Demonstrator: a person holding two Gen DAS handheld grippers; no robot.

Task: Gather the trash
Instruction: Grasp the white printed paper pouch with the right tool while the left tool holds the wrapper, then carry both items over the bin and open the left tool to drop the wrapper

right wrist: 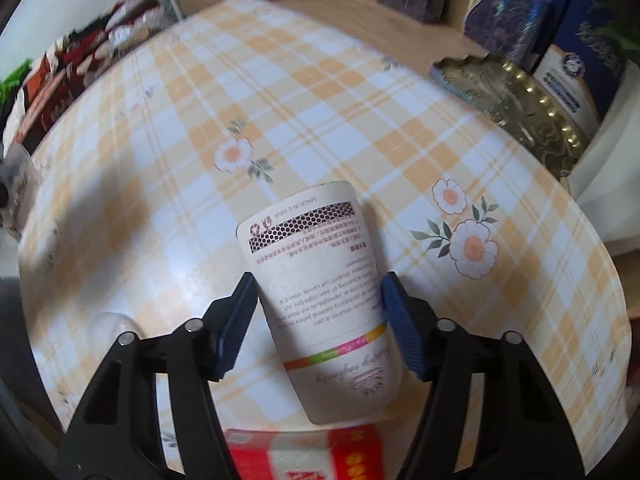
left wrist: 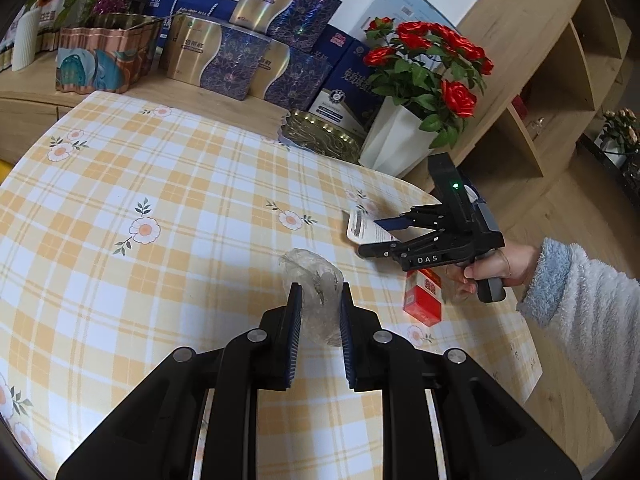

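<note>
Left wrist view: my left hand-held gripper (left wrist: 318,304) pinches a crumpled clear plastic wad (left wrist: 316,292), just left of the red box (left wrist: 423,295) on the counter (left wrist: 160,200).

Right wrist view: my right hand-held gripper (right wrist: 318,306) straddles a printed card sleeve (right wrist: 320,288) lying just beyond the red box (right wrist: 304,456); whether the pads touch it I cannot tell.

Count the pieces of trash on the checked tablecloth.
3: plastic wrap in the left gripper, paper card between the right gripper fingers, red box near it. Others may be hidden.
</note>
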